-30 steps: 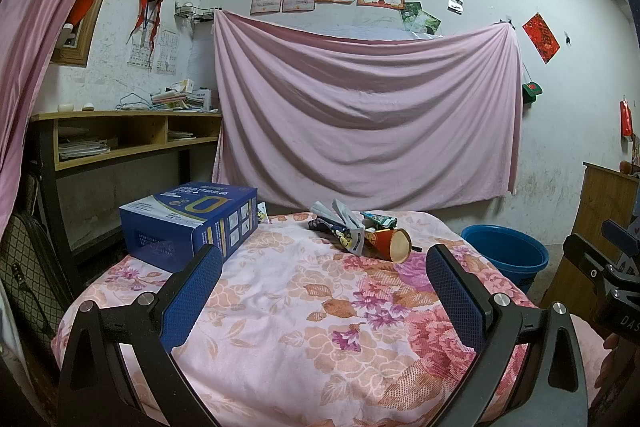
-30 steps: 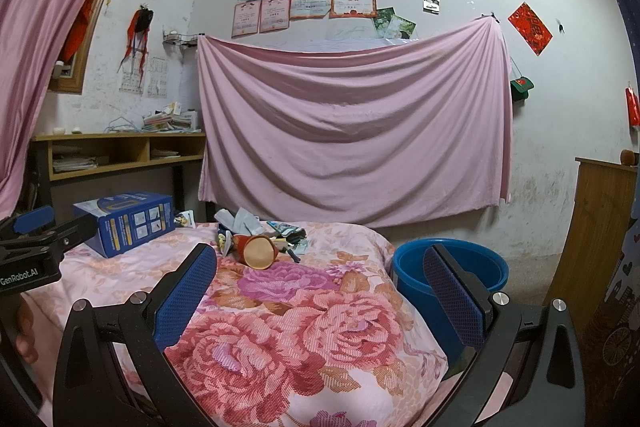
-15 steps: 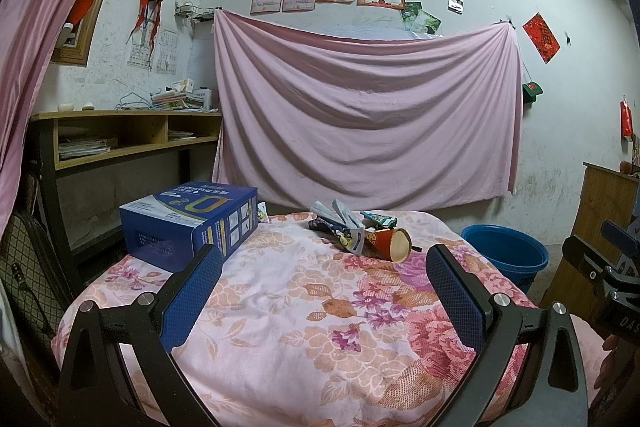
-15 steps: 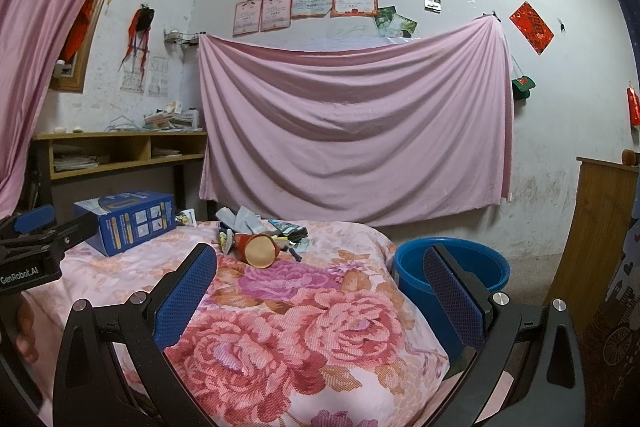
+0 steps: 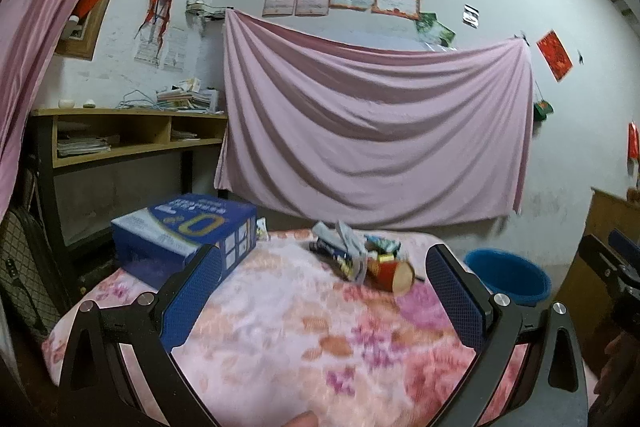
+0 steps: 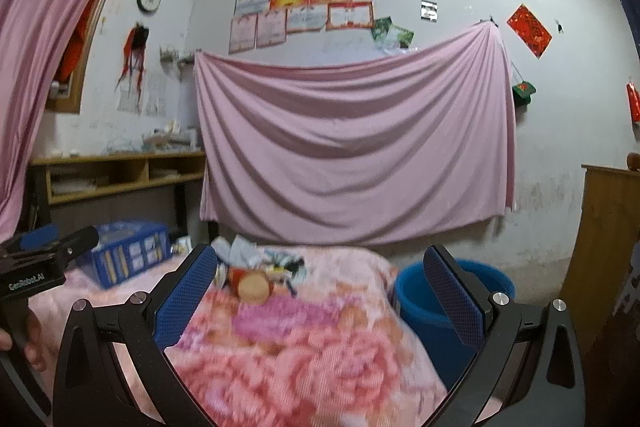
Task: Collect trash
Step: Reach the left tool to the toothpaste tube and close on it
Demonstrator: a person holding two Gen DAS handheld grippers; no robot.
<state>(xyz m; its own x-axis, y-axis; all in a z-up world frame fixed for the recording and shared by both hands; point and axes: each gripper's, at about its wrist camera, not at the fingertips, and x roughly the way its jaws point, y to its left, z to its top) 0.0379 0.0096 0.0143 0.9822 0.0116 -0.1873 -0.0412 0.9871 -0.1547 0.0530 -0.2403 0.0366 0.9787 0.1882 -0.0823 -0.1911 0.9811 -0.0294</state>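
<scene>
A small heap of trash (image 5: 352,253) lies at the far end of a table covered with a floral cloth (image 5: 280,339): crumpled wrappers and a red paper cup (image 5: 390,271) on its side. The heap also shows in the right wrist view (image 6: 256,267), with the cup (image 6: 252,285) mouth toward me. A blue bucket (image 5: 506,277) stands on the floor right of the table; it also shows in the right wrist view (image 6: 448,291). My left gripper (image 5: 322,303) is open and empty, short of the heap. My right gripper (image 6: 320,303) is open and empty, also short of it.
A blue cardboard box (image 5: 184,239) sits on the table's far left. A wooden shelf desk (image 5: 120,147) stands along the left wall. A pink sheet (image 5: 372,131) hangs on the back wall. A wooden cabinet (image 6: 608,247) stands at the right.
Both grippers have moved forward toward the trash heap; the right one has also swung left, so the cup now sits between its fingers. Both views are motion-blurred. Both stay open.
</scene>
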